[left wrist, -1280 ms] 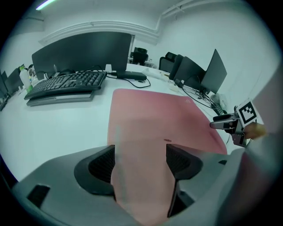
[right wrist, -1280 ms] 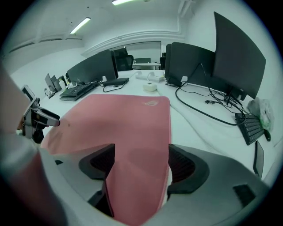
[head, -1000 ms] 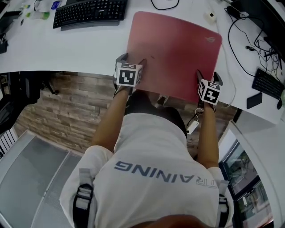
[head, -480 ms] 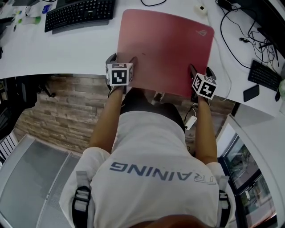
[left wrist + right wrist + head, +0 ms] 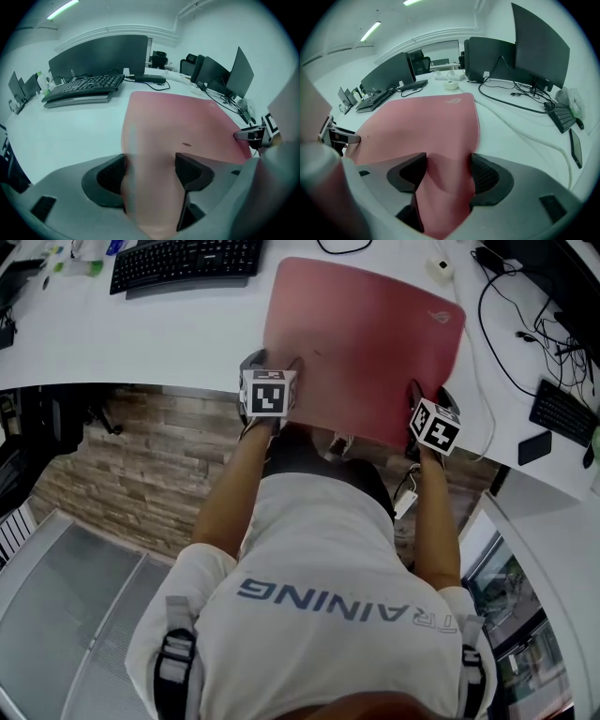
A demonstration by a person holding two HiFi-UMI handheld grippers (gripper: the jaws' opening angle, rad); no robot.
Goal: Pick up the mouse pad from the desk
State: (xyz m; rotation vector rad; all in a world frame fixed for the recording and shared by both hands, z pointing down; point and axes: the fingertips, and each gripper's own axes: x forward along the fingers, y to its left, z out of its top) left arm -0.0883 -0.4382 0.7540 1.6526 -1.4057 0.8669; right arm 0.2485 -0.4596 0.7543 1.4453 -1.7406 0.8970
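Observation:
A large pink-red mouse pad (image 5: 366,338) lies on the white desk (image 5: 141,334), its near edge at the desk's front edge. My left gripper (image 5: 274,367) is at the pad's near left corner. In the left gripper view the pad (image 5: 154,154) fills the gap between both dark pads, so this gripper is shut on it. My right gripper (image 5: 429,399) is at the near right corner. Its jaws are closing, with the creased pad edge (image 5: 445,183) between them and touching both pads.
A black keyboard (image 5: 183,261) lies at the back left. Cables (image 5: 502,324), a small white box (image 5: 443,266), a second keyboard (image 5: 562,413) and a phone (image 5: 534,448) are on the right. Monitors (image 5: 536,47) stand behind the pad. Brick-pattern floor (image 5: 122,465) shows below the desk edge.
Neither gripper has shifted along the pad's near edge. The whole head view has swayed slightly, left and back. No clear change in the jaws shows from the head.

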